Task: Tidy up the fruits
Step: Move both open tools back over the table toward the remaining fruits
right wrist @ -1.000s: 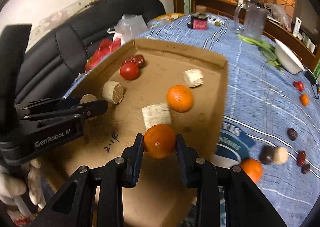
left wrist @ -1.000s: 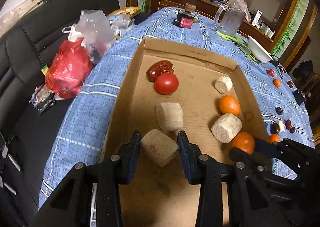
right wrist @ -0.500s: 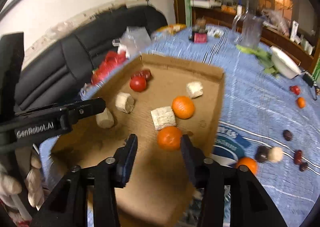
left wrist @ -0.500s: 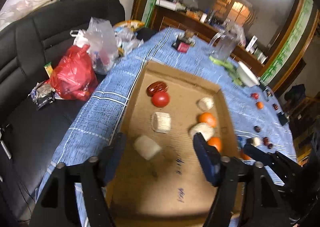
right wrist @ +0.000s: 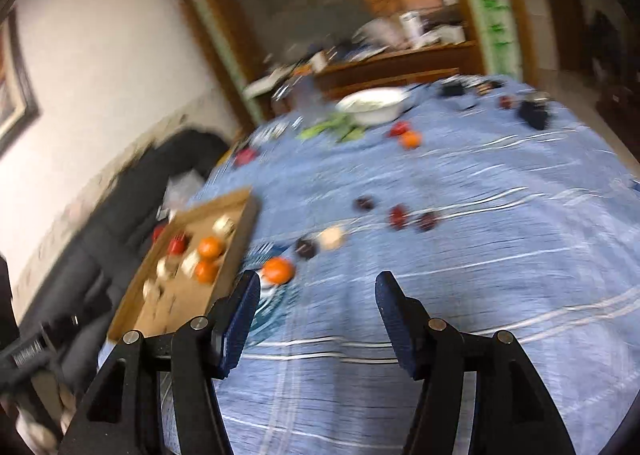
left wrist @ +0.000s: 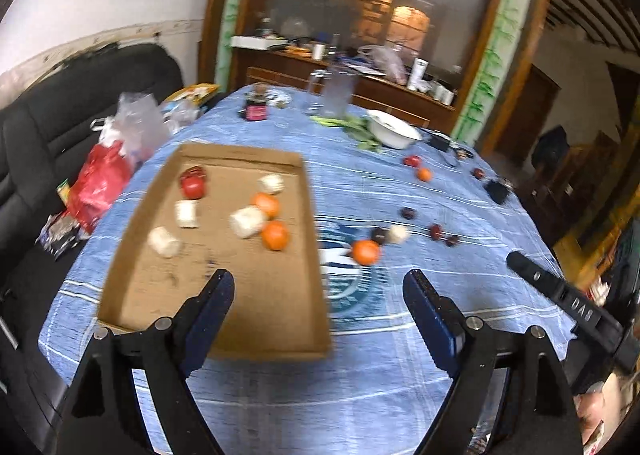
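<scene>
Fruits (left wrist: 275, 235) in cardboard tray (left wrist: 280, 319), blue tablecloth (left wrist: 400, 191), seemingly dining room

A shallow cardboard tray (left wrist: 276, 307) is seen lying flat on the bench, holding two oranges (left wrist: 275, 235), a red tomato (left wrist: 192, 187) and four pale cut chunks (left wrist: 163, 241). A third orange (left wrist: 366, 252) is found just outside the tray's right wall on the blue cloth. Small dark red fruits (left wrist: 436, 231) and a pale chunk (left wrist: 397, 233) are scattered beyond it.

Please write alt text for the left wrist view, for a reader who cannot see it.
The open left claw hovers empty above a blue tablecloth. Ahead on the left, a cardboard tray holds two oranges, a tomato and pale chunks; another orange and small dark fruits lie loose on the cloth.
</scene>
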The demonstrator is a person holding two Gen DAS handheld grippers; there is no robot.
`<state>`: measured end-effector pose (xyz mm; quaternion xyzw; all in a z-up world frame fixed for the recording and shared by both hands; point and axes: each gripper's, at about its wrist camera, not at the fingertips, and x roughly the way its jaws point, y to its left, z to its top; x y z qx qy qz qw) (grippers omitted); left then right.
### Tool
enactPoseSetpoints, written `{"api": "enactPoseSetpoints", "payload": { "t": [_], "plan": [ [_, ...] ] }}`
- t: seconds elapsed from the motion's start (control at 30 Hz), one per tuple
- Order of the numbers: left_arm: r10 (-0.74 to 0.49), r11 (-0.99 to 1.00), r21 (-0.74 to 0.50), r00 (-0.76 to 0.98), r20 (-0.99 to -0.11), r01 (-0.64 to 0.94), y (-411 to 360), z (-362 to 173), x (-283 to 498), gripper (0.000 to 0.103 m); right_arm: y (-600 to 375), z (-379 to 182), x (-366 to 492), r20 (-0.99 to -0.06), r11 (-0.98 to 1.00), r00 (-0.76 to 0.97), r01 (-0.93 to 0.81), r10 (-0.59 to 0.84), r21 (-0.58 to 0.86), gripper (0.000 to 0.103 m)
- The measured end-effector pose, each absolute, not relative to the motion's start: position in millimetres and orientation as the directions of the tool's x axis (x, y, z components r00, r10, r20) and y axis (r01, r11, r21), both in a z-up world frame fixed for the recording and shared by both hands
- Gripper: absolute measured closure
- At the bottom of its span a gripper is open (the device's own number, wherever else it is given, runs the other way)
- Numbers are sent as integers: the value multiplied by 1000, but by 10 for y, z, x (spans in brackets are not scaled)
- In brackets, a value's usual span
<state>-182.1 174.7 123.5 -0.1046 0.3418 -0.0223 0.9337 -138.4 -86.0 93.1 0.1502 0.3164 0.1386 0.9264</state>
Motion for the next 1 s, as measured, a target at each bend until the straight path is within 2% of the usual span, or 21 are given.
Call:
{"api": "enactPoseSetpoints", "payload": {
  "t": [0.17, 0.53, 0.87, 1.0],
  "plan": [
    [-143, 985, -166, 767, -626, 48, 1345, 1234, -1864, 17, -1228, 972, -1499, -510, 923, 806, -108, 299, 370, 35],
    [-166, 986, -129, 694, -700, 107, 1032, 829, -1664, 18, -1527, 658, -1424, -557, 913, 779, -46, 287, 405, 35],
    [-175, 984, -151, 687, -705, 95, 1173, 751, -1698, 35, -1434, 579, -1384, -581, 920, 763, -46, 283, 389, 35],
    [-183, 981, -178, 692, -698, 81, 1262, 780, -1689, 36, -1396, 617, -1422, -579, 926, 767, -49, 275, 375, 35]
  ]
}}
